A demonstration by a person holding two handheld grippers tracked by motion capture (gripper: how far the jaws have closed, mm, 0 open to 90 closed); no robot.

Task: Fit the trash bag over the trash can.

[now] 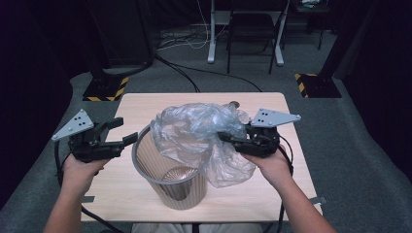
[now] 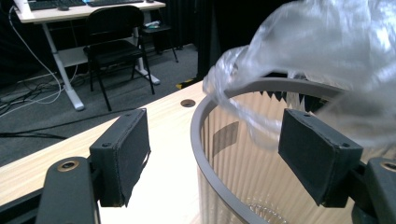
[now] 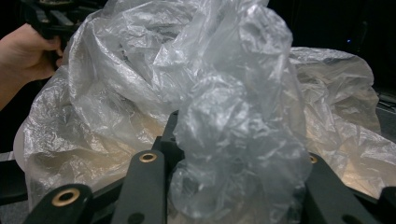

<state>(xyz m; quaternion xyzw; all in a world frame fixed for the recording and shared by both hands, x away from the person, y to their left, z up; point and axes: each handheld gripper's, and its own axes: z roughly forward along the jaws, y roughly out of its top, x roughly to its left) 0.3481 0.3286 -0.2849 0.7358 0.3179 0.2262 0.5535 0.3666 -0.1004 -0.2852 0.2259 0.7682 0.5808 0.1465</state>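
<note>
A ribbed, see-through bin [image 1: 180,193] with a grey rim [image 1: 137,160] stands on the wooden table [image 1: 121,194]. A crumpled clear plastic bag [image 1: 194,127] lies over its far and right side and hangs down outside. My right gripper [image 1: 224,137] is shut on the bag at the bin's right; in the right gripper view the bag [image 3: 224,93] bunches over the jaws and hides their tips. My left gripper [image 1: 125,130] is open just left of the bin. In the left gripper view its pads [image 2: 123,154] straddle the rim [image 2: 197,135], with the bag [image 2: 327,46] above.
A small round hole [image 1: 234,104] sits near the table's far edge. Beyond the table are a black chair [image 1: 250,29], white desk legs [image 1: 212,43] and two yellow-and-black striped stand bases [image 1: 104,90]. Cables run across the grey floor. Dark curtains close both sides.
</note>
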